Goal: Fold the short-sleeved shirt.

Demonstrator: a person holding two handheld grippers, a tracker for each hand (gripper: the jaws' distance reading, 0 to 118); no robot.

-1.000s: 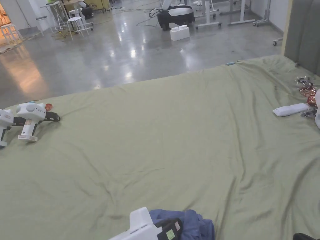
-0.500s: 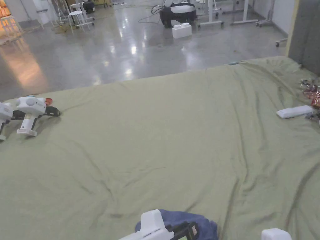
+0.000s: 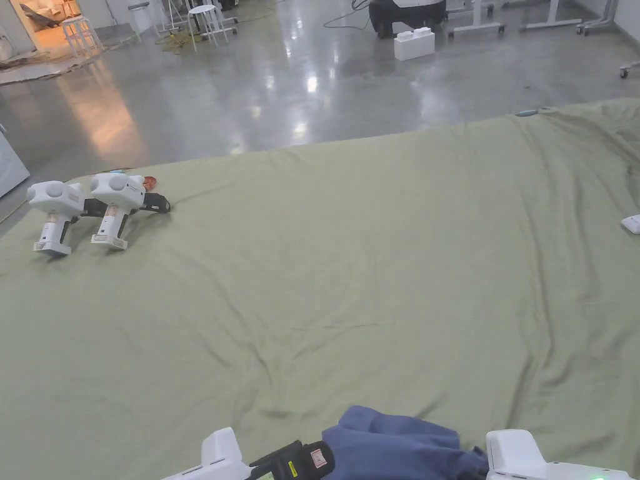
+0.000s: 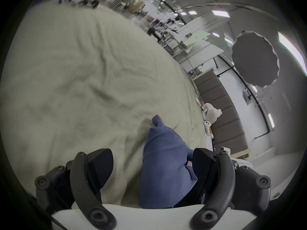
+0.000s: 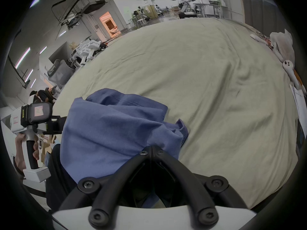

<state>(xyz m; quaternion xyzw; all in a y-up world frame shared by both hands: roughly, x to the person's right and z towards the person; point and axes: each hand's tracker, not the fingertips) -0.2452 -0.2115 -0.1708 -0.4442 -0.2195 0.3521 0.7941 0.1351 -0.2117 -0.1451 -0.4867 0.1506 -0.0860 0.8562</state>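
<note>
A blue short-sleeved shirt point(image 3: 400, 440) is bunched up at the near edge of the green sheet point(image 3: 375, 250). In the right gripper view the shirt point(image 5: 116, 130) hangs crumpled from my right gripper point(image 5: 152, 149), whose jaws are closed together on its fabric. My left gripper point(image 4: 151, 162) stands open with its jaws wide apart. A fold of the shirt point(image 4: 166, 167) lies between them, resting against the right-hand jaw only. In the head view the left gripper point(image 3: 294, 462) is just left of the shirt and the right gripper's white body point(image 3: 537, 459) just right of it.
Two spare white grippers point(image 3: 94, 206) lie on the sheet at the far left. A white remote point(image 3: 631, 223) sits at the right edge. A white bag and soft toys point(image 5: 282, 44) lie along the right side. Polished floor with stools and equipment lies beyond the bed.
The head camera has turned left and down. More of the shirt now shows above the near edge, and the right gripper's body has come up beside it.
</note>
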